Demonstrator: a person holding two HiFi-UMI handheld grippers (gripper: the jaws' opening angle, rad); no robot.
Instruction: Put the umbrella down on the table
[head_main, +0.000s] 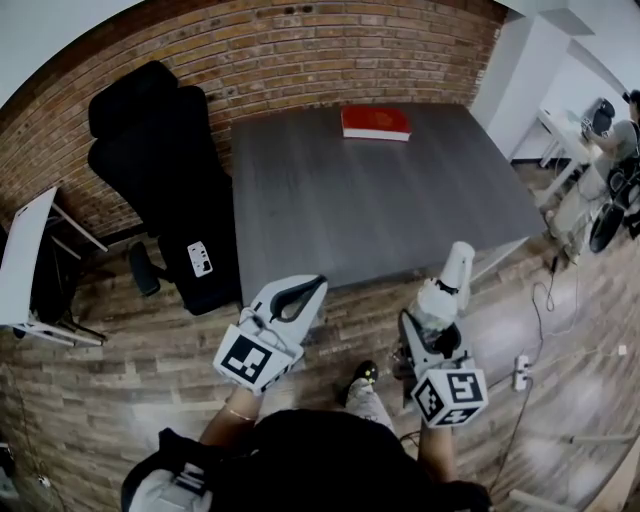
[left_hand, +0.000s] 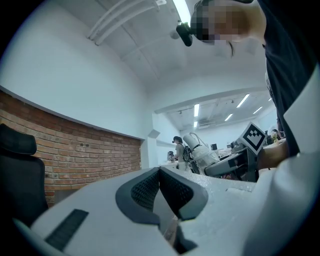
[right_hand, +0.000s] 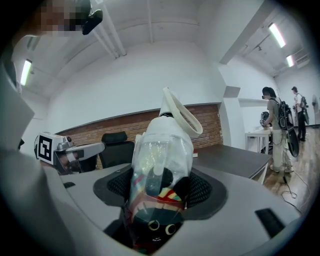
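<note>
A folded umbrella (head_main: 455, 270) in a clear plastic sleeve, with a white handle and loop, sticks out from my right gripper (head_main: 434, 318), which is shut on it. It hangs over the wood floor, just short of the grey table's (head_main: 380, 210) near edge. In the right gripper view the umbrella (right_hand: 162, 150) fills the gap between the dark pads (right_hand: 200, 190), with the table (right_hand: 235, 157) beyond. My left gripper (head_main: 312, 285) is to the left, also short of the table edge, shut with nothing in it. In the left gripper view its pads (left_hand: 145, 190) meet at the tips.
A red book (head_main: 375, 122) lies at the table's far edge. A black office chair (head_main: 165, 170) stands against the table's left side, with a white desk (head_main: 25, 255) further left. A power strip (head_main: 520, 370) and cables lie on the floor at right. People stand at the far right (head_main: 620, 140).
</note>
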